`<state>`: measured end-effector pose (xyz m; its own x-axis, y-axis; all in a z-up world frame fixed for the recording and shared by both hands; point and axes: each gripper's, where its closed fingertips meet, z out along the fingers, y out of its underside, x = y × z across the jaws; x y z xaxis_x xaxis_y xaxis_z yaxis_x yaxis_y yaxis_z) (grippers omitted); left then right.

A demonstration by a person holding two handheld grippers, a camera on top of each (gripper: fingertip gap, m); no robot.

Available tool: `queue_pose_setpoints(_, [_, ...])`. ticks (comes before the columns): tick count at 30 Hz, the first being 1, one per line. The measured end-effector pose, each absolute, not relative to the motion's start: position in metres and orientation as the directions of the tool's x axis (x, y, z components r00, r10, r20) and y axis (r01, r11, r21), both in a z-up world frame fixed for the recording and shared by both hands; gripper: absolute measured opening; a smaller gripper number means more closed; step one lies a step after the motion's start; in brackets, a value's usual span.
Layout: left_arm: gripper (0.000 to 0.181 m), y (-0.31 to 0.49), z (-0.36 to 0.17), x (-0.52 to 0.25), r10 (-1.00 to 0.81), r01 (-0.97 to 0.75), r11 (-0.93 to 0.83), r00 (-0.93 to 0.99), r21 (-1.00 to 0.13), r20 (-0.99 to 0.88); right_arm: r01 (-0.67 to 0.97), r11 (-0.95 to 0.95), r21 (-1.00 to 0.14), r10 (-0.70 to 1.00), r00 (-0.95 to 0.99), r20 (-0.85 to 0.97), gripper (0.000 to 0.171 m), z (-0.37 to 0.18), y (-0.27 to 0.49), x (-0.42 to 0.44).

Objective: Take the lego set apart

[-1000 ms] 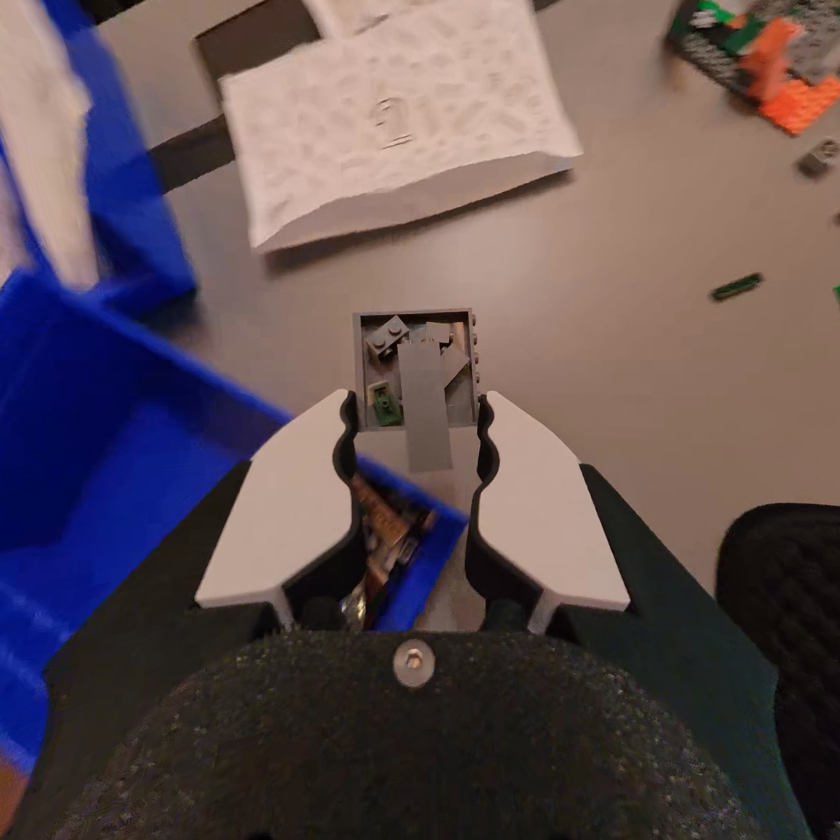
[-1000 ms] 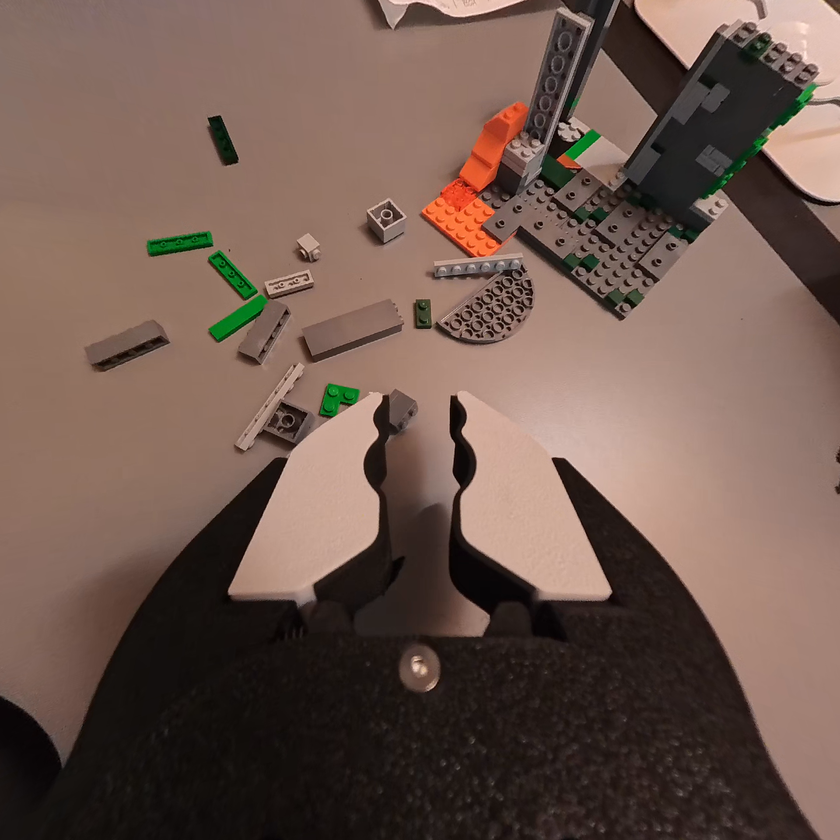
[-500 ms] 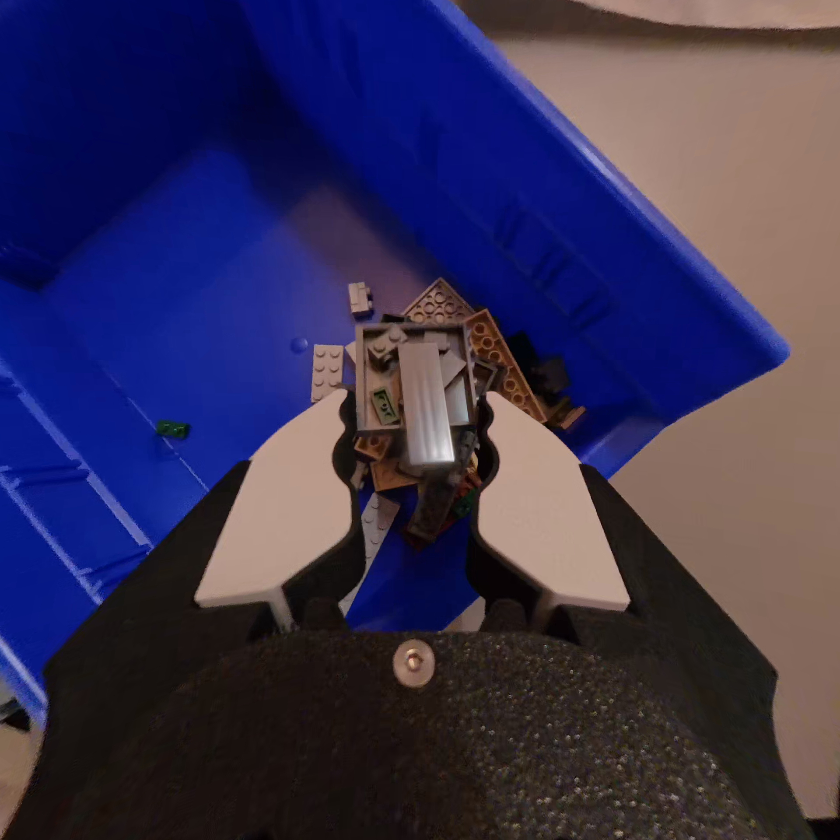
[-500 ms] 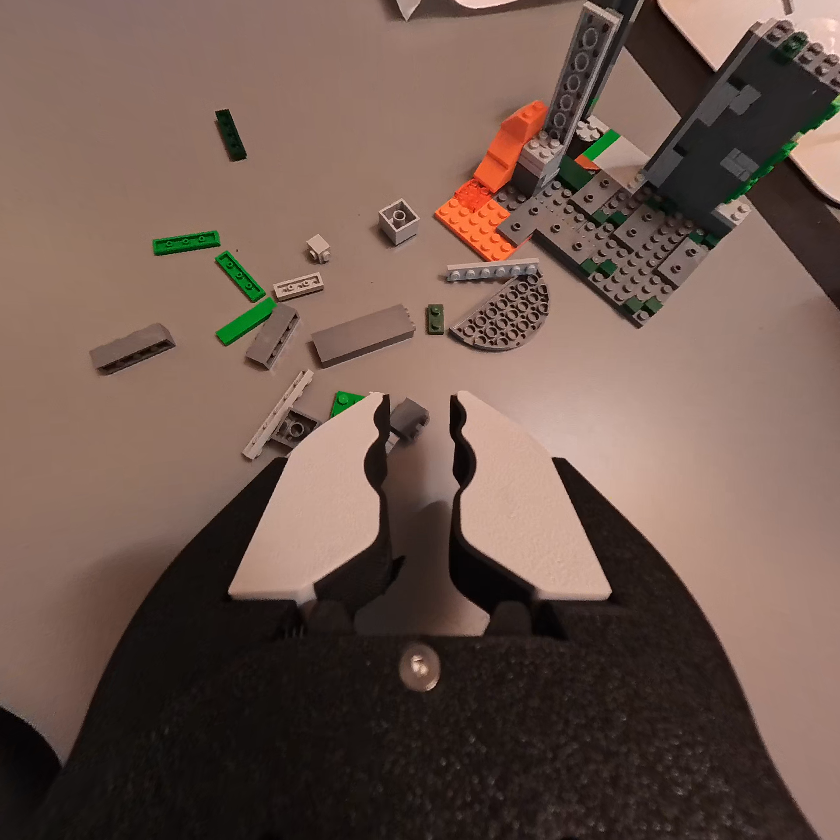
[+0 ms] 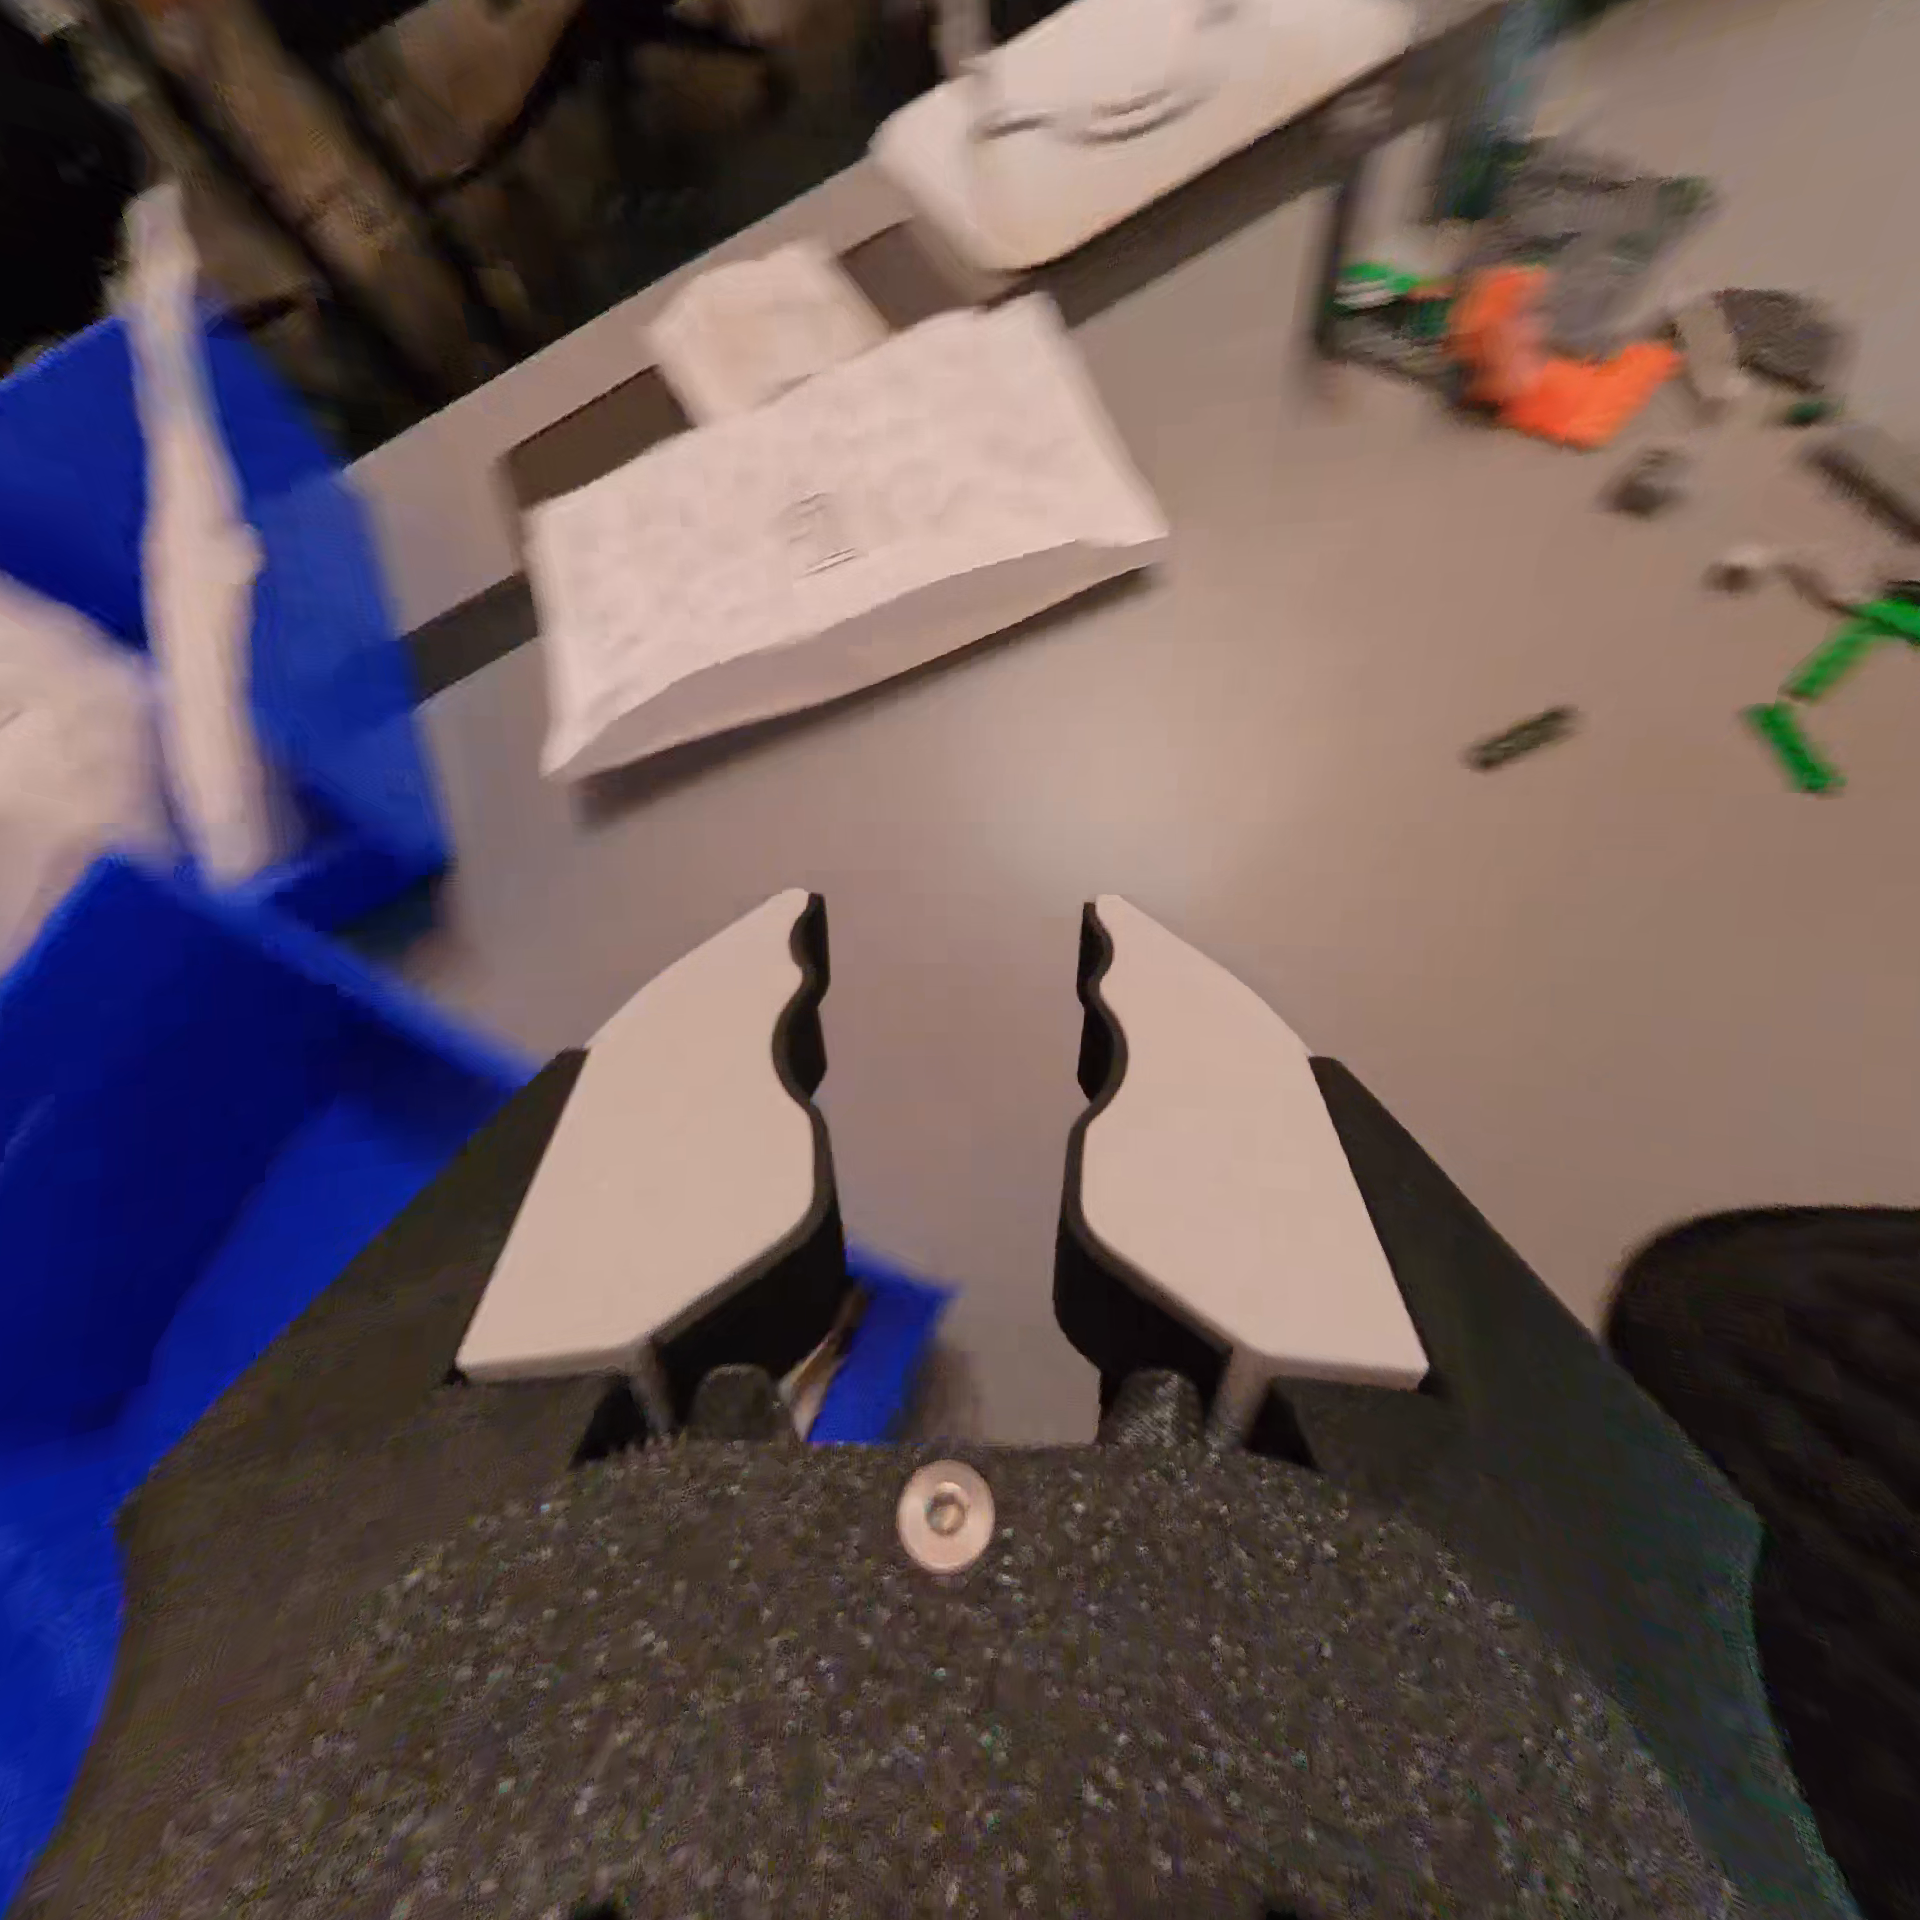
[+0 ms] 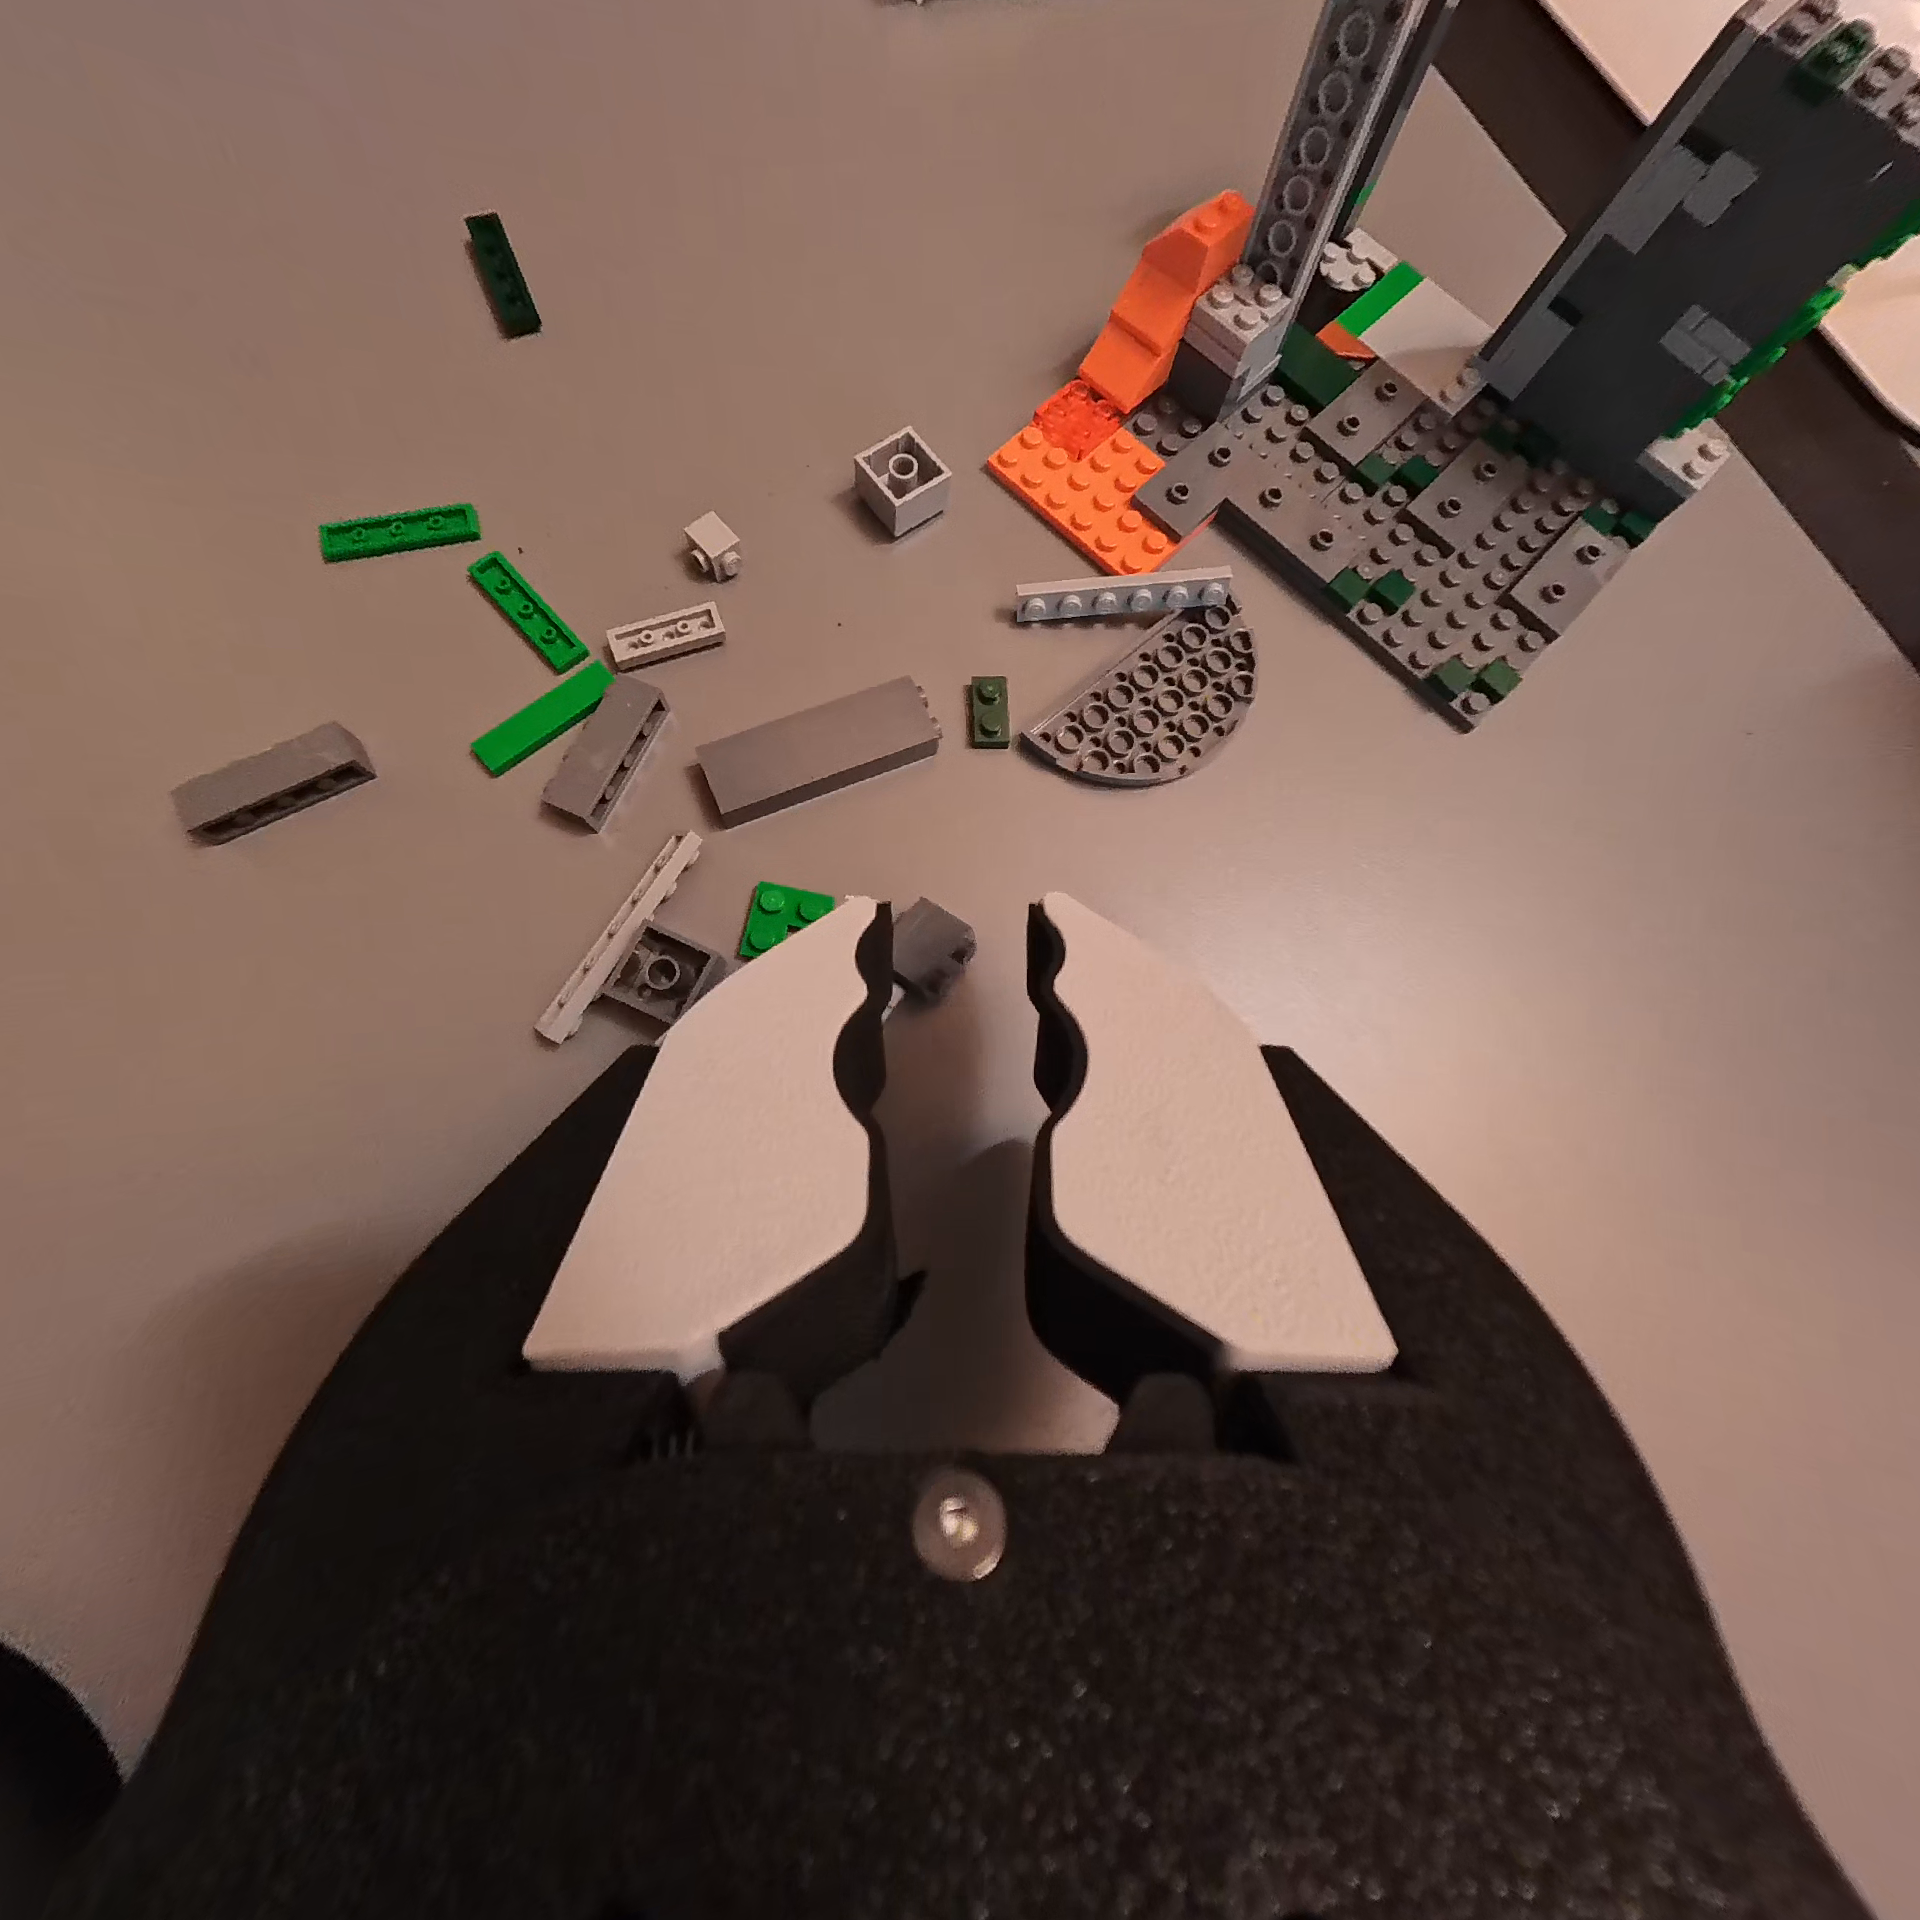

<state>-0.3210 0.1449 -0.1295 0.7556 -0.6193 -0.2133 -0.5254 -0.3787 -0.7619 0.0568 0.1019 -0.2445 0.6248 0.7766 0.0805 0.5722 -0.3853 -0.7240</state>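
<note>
The lego set [image 6: 1455,520] stands at the upper right of the right wrist view: a grey studded base with orange plates, a tall grey beam and a dark grey wall. It shows blurred in the left wrist view [image 5: 1538,332]. Loose grey and green pieces lie left of it, among them a grey half-round plate [image 6: 1153,707] and a long grey brick [image 6: 821,748]. My right gripper [image 6: 956,914] is open and empty over the table, with a small dark grey piece [image 6: 930,945] at its tips. My left gripper [image 5: 951,914] is open and empty beside the blue bin [image 5: 166,1122].
White paper bags [image 5: 821,520] lie on the grey table ahead of the left gripper. A second blue bin [image 5: 312,582] with white bags stands at the left. A dark chair [image 5: 1766,1455] is at the lower right. The table edge runs behind the lego set. Spacing between my two grippers at the tips: around 40 cm. The left gripper is farther from the long grey brick [image 6: 821,748], some 35 cm, than the right, some 4 cm. It is some 7 cm from my right tips to the grey half-round plate [image 6: 1153,707]. It turns up in the left wrist view [image 5: 1772,329] as well.
The left gripper held a grey box piece full of small parts over the blue bin. Now it is empty, open wider, and has swung back up toward the table. The right gripper has barely moved.
</note>
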Motion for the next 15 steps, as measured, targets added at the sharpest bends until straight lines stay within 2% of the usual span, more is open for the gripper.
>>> queue_pose_setpoints(3, [0.041, 0.133, -0.149, -0.252, -0.769, -0.573, -0.288, 0.616, -0.768, -0.171, 0.573, -0.386, -0.723, 0.776, 0.626, 0.082, 0.024, -0.245, 0.102, 0.058])
queue_pose_setpoints(6, [0.038, 0.126, -0.183, -0.201, -0.861, -0.617, -0.271, 0.499, -0.739, -0.1, 0.559, -0.387, -0.733, 0.771, 0.632, 0.075, 0.024, -0.244, 0.103, 0.059])
queue_pose_setpoints(10, [0.038, 0.123, -0.222, -0.157, -0.922, -0.666, -0.254, 0.385, -0.702, -0.031, 0.535, -0.391, -0.749, 0.752, 0.655, 0.075, 0.023, -0.242, 0.109, 0.06])
queue_pose_setpoints(15, [0.044, 0.127, -0.246, -0.133, -0.958, -0.724, -0.197, 0.286, -0.661, -0.027, 0.486, -0.412, -0.771, 0.709, 0.702, 0.064, 0.023, -0.238, 0.117, 0.067])
